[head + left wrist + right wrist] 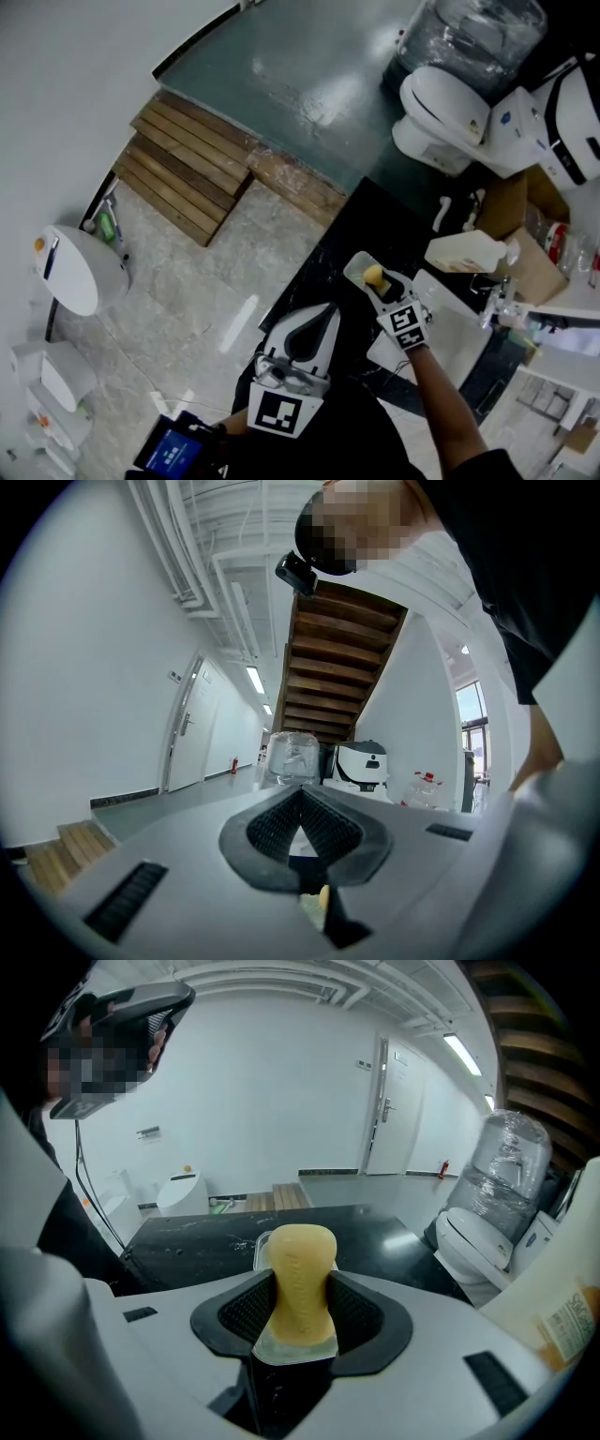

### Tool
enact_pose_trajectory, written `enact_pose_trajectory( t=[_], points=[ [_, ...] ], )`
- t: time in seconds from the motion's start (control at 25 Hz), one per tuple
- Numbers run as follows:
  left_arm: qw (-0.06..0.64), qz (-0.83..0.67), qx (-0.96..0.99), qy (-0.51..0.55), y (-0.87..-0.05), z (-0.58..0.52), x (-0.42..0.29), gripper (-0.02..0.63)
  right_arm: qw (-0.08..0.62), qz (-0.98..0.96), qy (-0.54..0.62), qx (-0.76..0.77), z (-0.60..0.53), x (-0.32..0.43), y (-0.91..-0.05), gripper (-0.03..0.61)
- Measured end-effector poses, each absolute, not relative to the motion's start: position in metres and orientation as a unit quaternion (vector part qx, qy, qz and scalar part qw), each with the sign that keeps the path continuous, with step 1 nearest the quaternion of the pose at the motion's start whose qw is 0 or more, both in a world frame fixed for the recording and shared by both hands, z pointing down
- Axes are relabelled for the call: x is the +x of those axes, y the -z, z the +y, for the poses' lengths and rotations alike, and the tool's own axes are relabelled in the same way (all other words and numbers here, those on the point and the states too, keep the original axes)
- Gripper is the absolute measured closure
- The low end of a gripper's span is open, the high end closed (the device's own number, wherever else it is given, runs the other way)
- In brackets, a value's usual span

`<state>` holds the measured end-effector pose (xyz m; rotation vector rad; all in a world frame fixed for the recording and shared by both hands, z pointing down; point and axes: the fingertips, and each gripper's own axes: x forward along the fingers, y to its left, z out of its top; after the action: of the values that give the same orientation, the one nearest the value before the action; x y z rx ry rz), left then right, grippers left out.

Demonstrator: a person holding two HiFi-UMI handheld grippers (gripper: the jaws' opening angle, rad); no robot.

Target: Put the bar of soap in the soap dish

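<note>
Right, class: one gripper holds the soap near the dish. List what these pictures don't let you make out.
- The soap dish: in the right gripper view, mostly hidden behind the bar of soap.
- Whether soap and dish touch: in the head view, too small and partly covered by the right gripper.
- The bottle label: in the right gripper view, cut off by the picture edge, and the print is too small.

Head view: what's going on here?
A person holds a gripper in each hand at a black counter. The right gripper is clamped on a yellow soap bar and holds it just over the soap dish on the counter. The bar is not yet released. The left gripper is shut and empty, held back nearer the person.
</note>
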<state>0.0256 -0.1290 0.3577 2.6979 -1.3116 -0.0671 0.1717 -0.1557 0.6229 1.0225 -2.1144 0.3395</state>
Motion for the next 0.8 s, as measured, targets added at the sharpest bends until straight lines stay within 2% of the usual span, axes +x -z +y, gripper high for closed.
enact_pose_trajectory(
  t=[0.8],
  points=[
    [0.079, -0.444, 0.892, 0.028, -0.361, -0.127, 0.017, 0.612, 0.424, -0.832, -0.140, 0.330, -0.160, 0.167, -0.637, 0.405]
  ],
)
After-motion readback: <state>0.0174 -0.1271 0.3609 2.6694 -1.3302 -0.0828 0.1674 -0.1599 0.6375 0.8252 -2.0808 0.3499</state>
